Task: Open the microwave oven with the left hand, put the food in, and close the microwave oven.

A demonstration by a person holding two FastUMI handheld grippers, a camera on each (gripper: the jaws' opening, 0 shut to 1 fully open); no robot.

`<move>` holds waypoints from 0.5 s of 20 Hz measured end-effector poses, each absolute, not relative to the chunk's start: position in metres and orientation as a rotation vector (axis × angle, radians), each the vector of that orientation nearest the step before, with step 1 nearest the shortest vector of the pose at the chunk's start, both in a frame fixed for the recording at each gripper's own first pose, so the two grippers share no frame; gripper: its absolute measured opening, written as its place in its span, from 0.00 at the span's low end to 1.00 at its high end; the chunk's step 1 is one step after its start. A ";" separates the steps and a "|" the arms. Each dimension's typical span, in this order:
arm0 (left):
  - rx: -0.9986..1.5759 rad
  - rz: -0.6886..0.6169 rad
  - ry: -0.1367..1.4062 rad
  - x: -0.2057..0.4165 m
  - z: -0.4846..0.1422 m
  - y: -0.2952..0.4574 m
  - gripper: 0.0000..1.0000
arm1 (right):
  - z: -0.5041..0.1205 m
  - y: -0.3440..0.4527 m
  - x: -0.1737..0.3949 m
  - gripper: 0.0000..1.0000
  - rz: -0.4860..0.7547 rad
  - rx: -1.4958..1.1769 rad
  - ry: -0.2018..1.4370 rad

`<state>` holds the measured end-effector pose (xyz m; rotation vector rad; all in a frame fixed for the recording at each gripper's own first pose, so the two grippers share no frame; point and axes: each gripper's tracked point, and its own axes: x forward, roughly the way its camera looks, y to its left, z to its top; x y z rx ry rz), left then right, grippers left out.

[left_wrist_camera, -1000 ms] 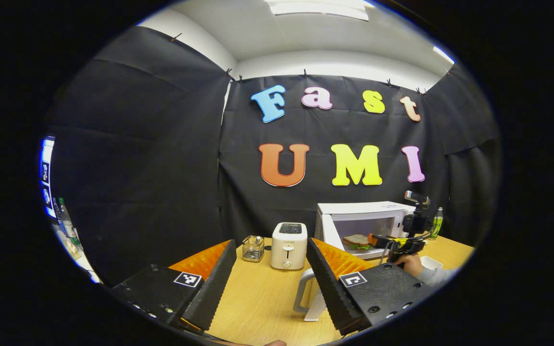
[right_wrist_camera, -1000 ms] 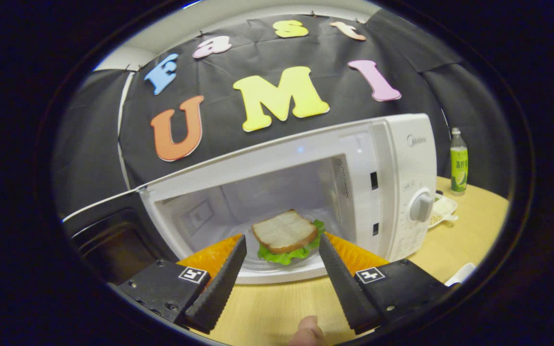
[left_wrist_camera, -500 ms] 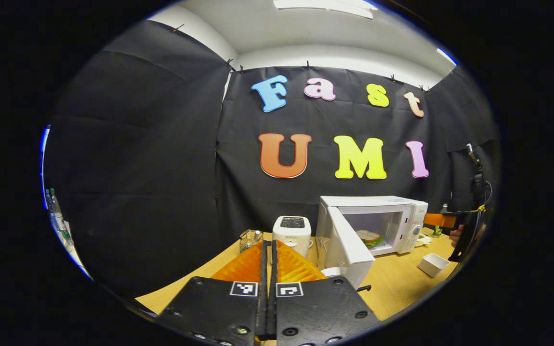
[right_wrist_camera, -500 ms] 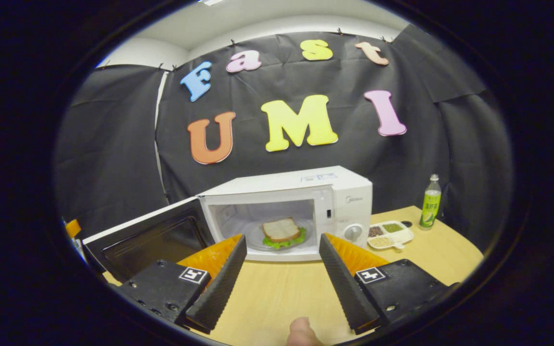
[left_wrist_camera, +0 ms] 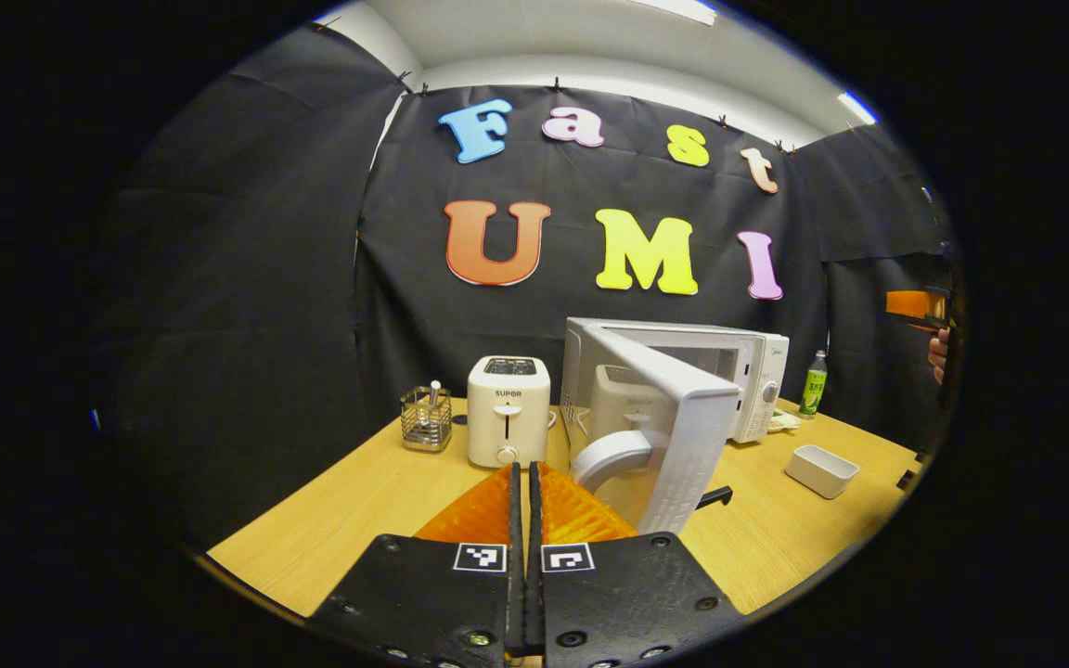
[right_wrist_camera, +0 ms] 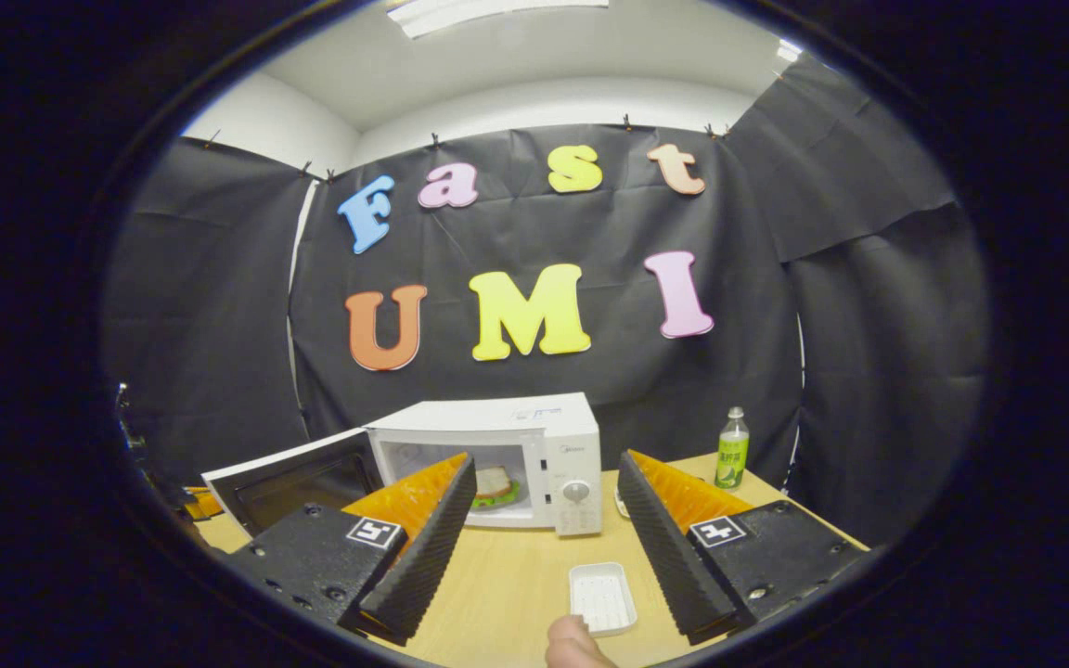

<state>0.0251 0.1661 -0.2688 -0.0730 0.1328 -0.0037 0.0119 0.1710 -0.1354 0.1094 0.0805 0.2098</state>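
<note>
The left tongs (left_wrist_camera: 523,492) are pressed together on nothing, low over the counter (left_wrist_camera: 377,492) just before the microwave's (left_wrist_camera: 757,357) half-open door (left_wrist_camera: 674,417). The right tongs (right_wrist_camera: 539,510) stand wide and empty, well back from the oven. The sandwich (right_wrist_camera: 495,484) lies inside the microwave.

I see a wooden table (right_wrist_camera: 516,594) backed by black cloth walls (right_wrist_camera: 757,371); above them, a white ceiling (right_wrist_camera: 534,46) carries 1 light panel (right_wrist_camera: 488,11).
</note>
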 end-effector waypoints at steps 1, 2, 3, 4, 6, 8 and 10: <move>-0.073 -0.015 0.132 0.023 -0.268 0.161 0.00 | -0.134 0.167 0.005 0.90 0.216 0.106 0.074; -0.069 -0.024 0.125 0.022 -0.267 0.153 0.00 | -0.133 0.162 0.000 0.90 0.217 0.098 0.071; -0.065 -0.037 0.112 0.023 -0.267 0.146 0.00 | -0.133 0.155 -0.006 0.98 0.215 0.082 0.066; -0.064 -0.053 0.108 0.024 -0.267 0.137 0.00 | -0.133 0.150 -0.010 0.90 0.212 0.062 0.062; -0.065 -0.091 0.102 0.028 -0.267 0.116 0.00 | -0.131 0.141 -0.020 0.90 0.210 0.025 0.058; -0.054 -0.132 0.105 0.034 -0.267 0.092 0.00 | -0.124 0.132 -0.032 0.98 0.216 0.016 0.043; -0.033 -0.183 0.093 0.040 -0.265 0.065 0.00 | -0.118 0.124 -0.041 0.91 0.226 0.025 0.027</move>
